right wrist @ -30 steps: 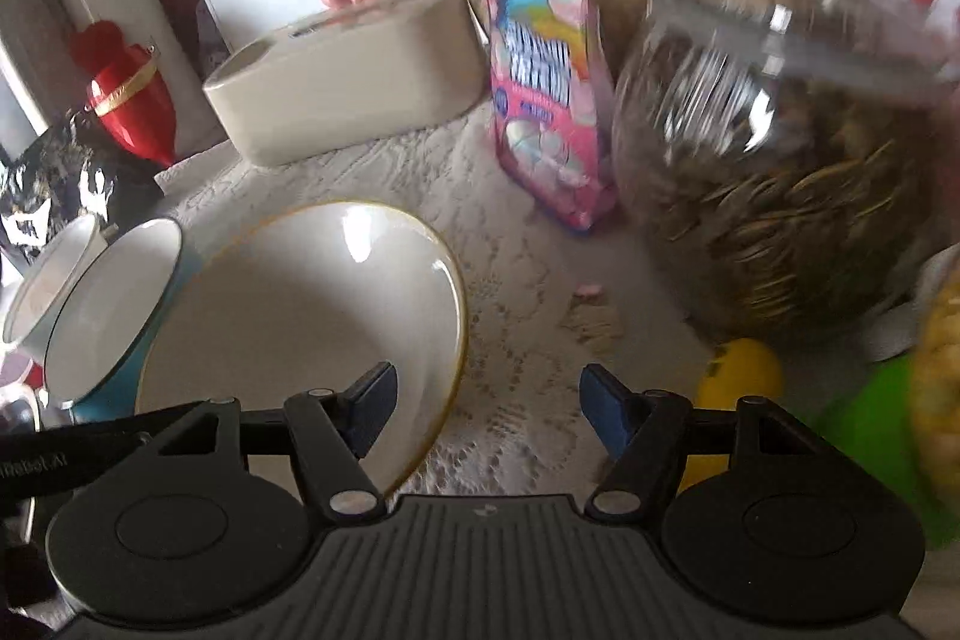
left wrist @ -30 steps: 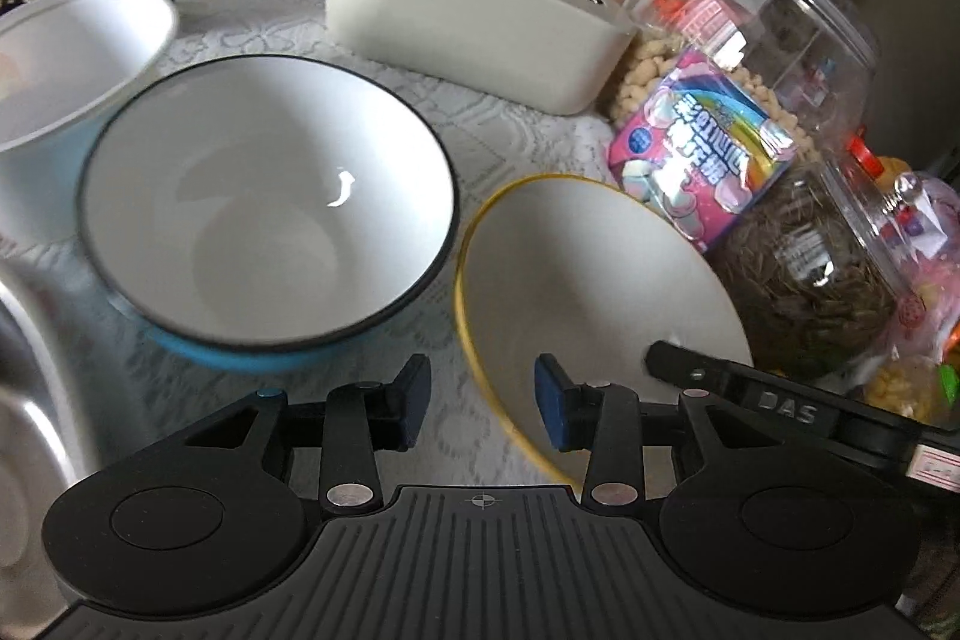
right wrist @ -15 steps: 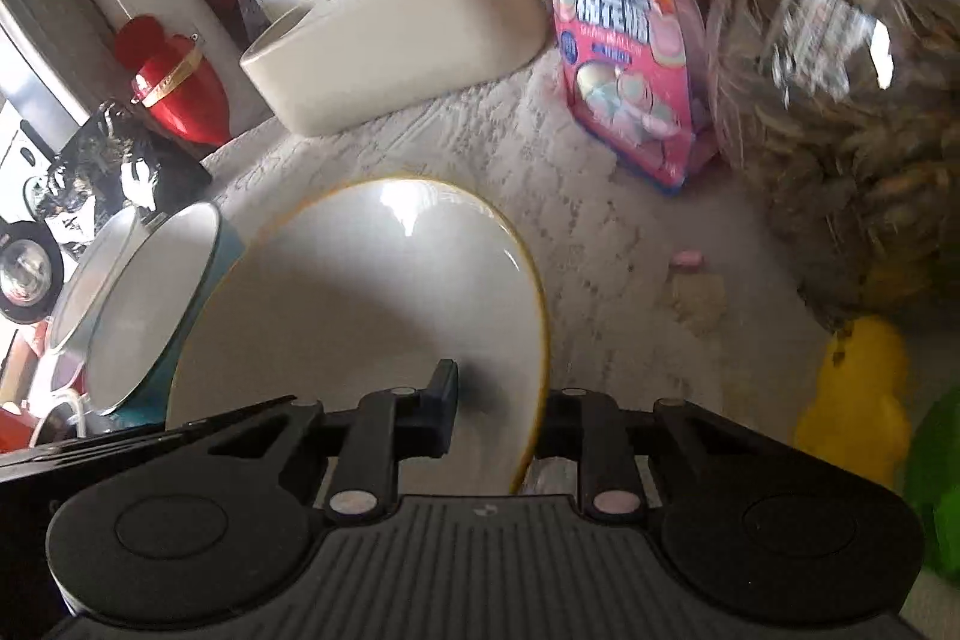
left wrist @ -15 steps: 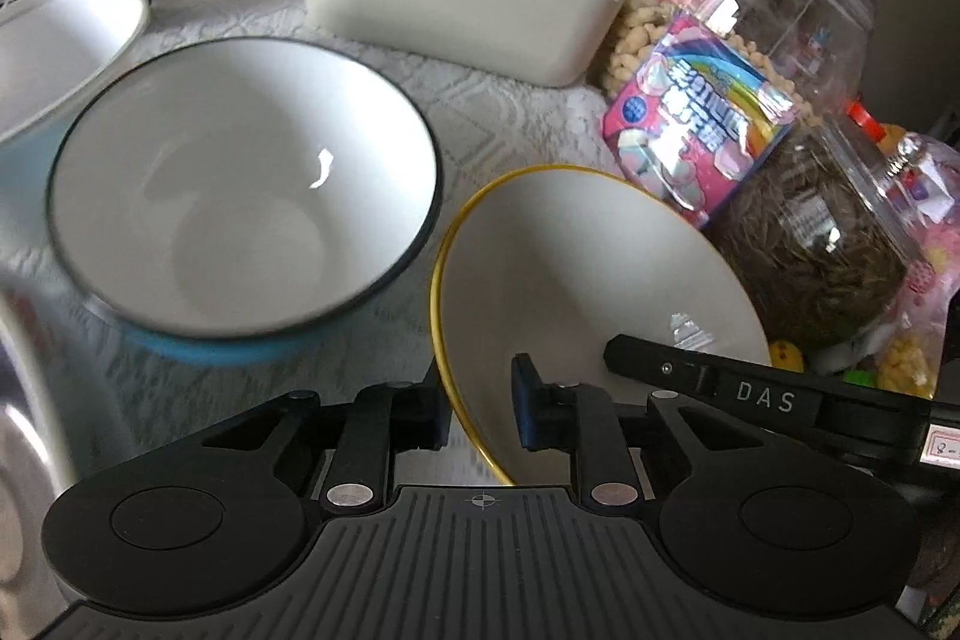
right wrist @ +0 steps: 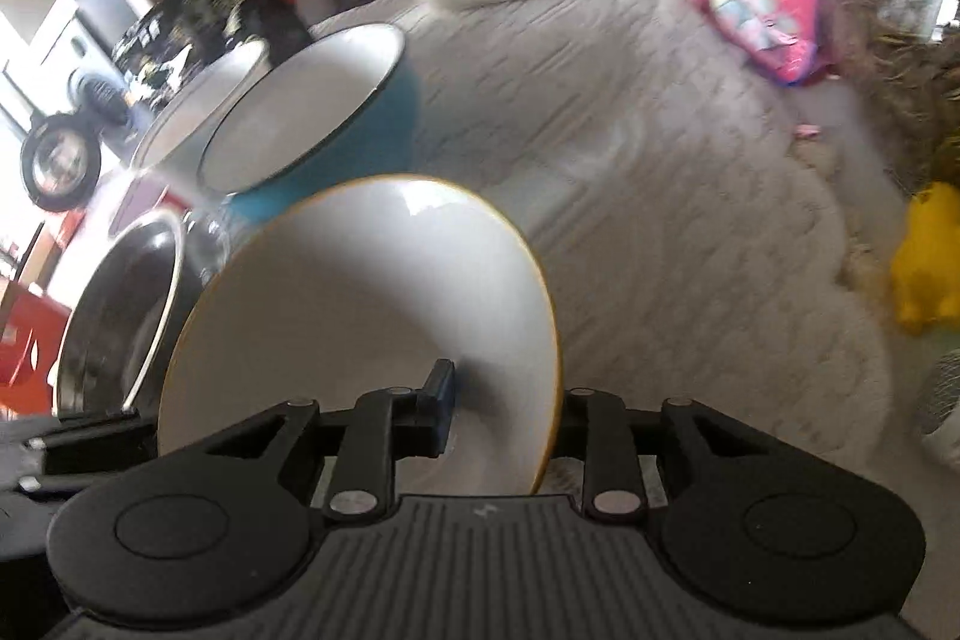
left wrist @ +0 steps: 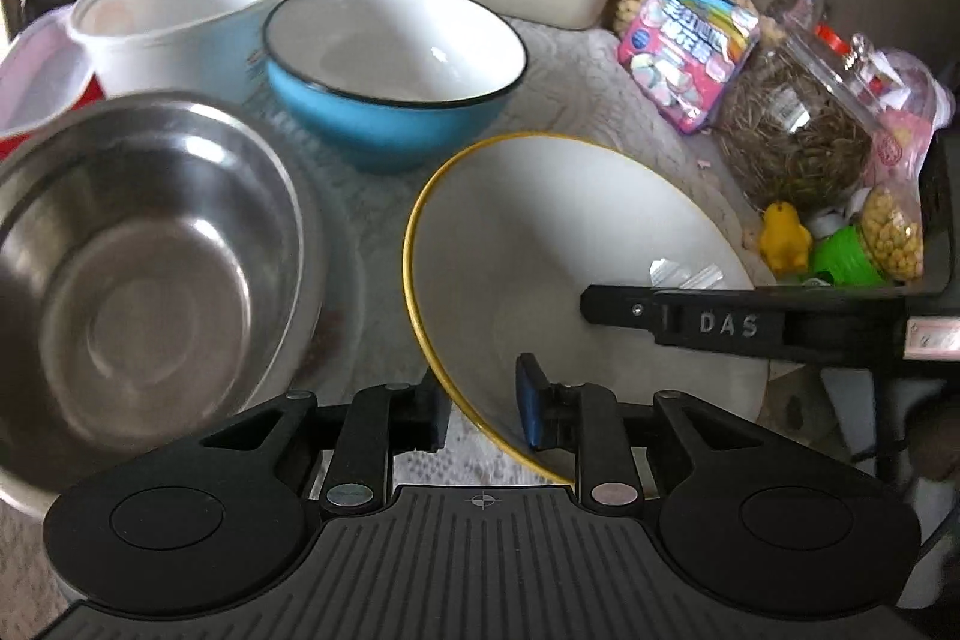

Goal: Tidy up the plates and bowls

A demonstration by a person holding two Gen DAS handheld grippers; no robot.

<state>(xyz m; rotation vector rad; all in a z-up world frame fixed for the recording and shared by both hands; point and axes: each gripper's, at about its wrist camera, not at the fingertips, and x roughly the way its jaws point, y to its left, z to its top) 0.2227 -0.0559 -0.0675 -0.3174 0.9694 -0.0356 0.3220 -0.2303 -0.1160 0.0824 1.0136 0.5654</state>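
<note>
On the lace tablecloth (right wrist: 690,220), 2 tools grip the yellow-rimmed bowl (left wrist: 570,250).

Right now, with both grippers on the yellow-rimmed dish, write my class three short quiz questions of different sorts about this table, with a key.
1. True or false: the left gripper straddles the rim of the white yellow-rimmed dish.
2. Which sits nearest the round stainless steel bowl? A) blue bowl with a black rim B) pink marshmallow bag C) yellow duck toy
3. Fill in: the right gripper grips the dish by its ____.

Key: 1 true; 2 A; 3 rim.
</note>
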